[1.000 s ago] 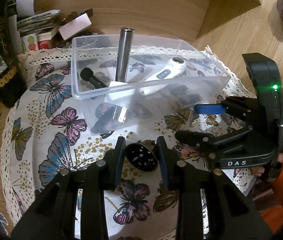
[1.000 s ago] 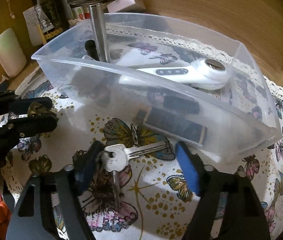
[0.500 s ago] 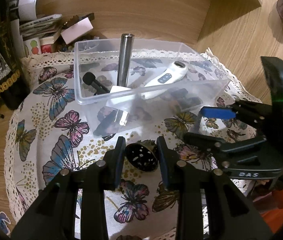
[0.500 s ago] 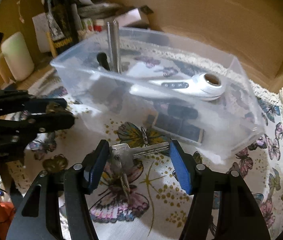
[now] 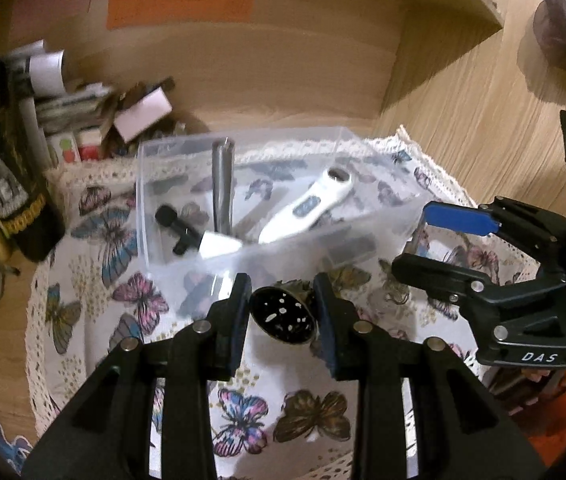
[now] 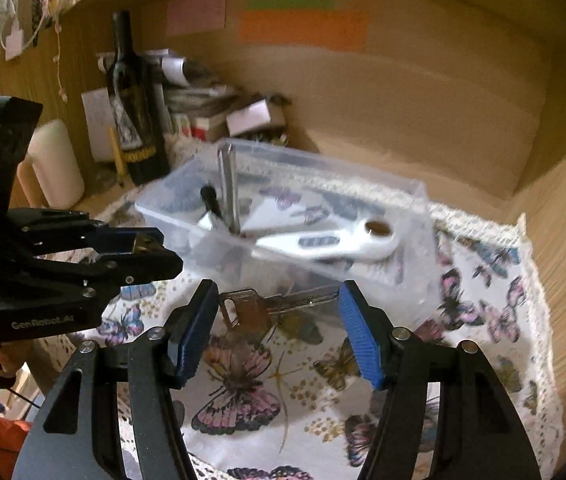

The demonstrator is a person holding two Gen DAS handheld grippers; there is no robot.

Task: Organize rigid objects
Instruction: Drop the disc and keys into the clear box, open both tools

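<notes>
Clear bin (image 5: 243,264) on the butterfly cloth (image 5: 95,280), holding a metal tube (image 5: 222,188), upright, and a handheld device (image 5: 307,206). Wine bottle (image 6: 133,112) behind-left. Key (image 6: 259,308) just before the bin.

bin (image 5: 187,256) top: open | steel tube (image 5: 222,188) upright inside | bottle (image 6: 133,112) beside

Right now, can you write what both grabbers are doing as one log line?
left gripper: shut on bell | right gripper: shut on key | both lifted, near bin | bin holds thermometer, metal tube
</notes>
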